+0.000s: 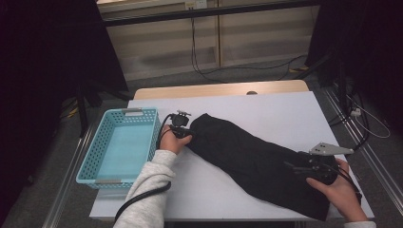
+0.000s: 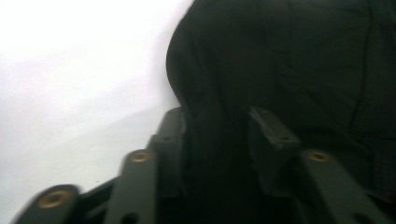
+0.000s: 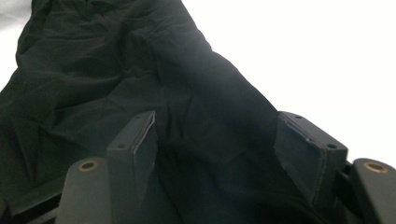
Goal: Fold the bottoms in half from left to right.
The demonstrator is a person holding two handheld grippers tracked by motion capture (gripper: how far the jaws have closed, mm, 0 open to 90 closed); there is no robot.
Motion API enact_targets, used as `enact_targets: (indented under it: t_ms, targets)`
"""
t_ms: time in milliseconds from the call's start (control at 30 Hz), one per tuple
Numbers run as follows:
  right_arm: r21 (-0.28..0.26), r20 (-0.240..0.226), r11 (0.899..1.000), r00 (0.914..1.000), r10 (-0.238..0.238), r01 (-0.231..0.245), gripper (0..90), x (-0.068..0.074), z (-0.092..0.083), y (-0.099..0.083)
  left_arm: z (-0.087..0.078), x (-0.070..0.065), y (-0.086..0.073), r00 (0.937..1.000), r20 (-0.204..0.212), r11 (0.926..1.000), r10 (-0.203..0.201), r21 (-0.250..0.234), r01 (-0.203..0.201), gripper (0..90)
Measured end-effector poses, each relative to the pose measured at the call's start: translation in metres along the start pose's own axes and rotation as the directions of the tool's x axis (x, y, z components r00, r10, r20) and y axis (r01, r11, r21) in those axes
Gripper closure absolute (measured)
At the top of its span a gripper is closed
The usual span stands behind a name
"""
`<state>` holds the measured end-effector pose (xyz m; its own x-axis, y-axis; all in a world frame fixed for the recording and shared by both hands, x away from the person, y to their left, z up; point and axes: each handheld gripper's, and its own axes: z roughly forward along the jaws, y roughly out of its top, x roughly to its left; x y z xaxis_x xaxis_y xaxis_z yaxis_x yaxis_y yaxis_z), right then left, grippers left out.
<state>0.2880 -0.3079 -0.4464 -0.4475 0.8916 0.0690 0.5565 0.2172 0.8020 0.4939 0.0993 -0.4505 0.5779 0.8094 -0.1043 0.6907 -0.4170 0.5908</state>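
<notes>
A black garment (image 1: 247, 152) lies crumpled in a long diagonal across the white table (image 1: 285, 109), from upper left to lower right. My left gripper (image 1: 190, 132) is at its upper-left end. In the left gripper view the jaws (image 2: 217, 126) are shut on a bunched fold of the black garment (image 2: 289, 56), which fills the gap between the pads. My right gripper (image 1: 292, 166) rests on the garment's lower-right end. In the right gripper view its jaws (image 3: 219, 140) stand wide open, one on each side of a ridge of the dark cloth (image 3: 116, 60).
A light blue plastic basket (image 1: 95, 152) stands empty at the table's left edge, close beside the left hand. Bare white tabletop stretches behind the garment and to its right. Beyond the table are a floor with cables and dark stands.
</notes>
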Motion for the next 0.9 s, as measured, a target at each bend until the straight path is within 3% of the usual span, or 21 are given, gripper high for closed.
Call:
enact_targets:
  t_ms: [133,300,333,367,433,667,900]
  targets:
    - [-0.008,-0.002,1.000,1.0000,0.000,0.000,27.6,0.000,0.000,0.001,0.000,-0.006,0.004,0.9999,0.010,0.9994,-0.012,0.032,0.012,80.3]
    - [-0.009,-0.008,1.000,1.0000,-0.001,0.001,24.9,0.000,0.000,0.001,-0.001,-0.006,0.006,0.9998,0.009,0.9987,-0.018,0.049,0.018,82.9]
    - [-0.010,-0.009,1.000,1.0000,0.002,-0.002,23.7,0.000,0.000,0.001,-0.003,-0.004,0.008,0.9986,0.013,0.9968,-0.051,0.063,0.050,83.1]
    - [-0.010,-0.008,1.000,1.0000,0.003,-0.003,23.1,0.000,0.000,0.001,-0.003,-0.004,0.008,0.9986,0.013,0.9968,-0.051,0.063,0.050,83.4]
    - [-0.008,-0.007,1.000,1.0000,0.005,-0.005,21.8,0.000,0.000,0.001,-0.008,0.003,0.009,0.9930,0.039,0.9904,-0.111,0.086,0.108,83.6]
    - [-0.018,0.003,1.000,0.9998,0.020,-0.020,15.7,-0.002,0.002,0.001,-0.031,0.017,0.019,0.9911,0.032,0.9909,-0.129,0.041,0.128,83.8]
    - [-0.022,-0.006,1.000,0.9998,0.020,-0.020,14.3,-0.001,0.005,0.003,-0.049,0.026,0.026,0.9911,0.017,0.9906,-0.132,0.039,0.131,83.6]
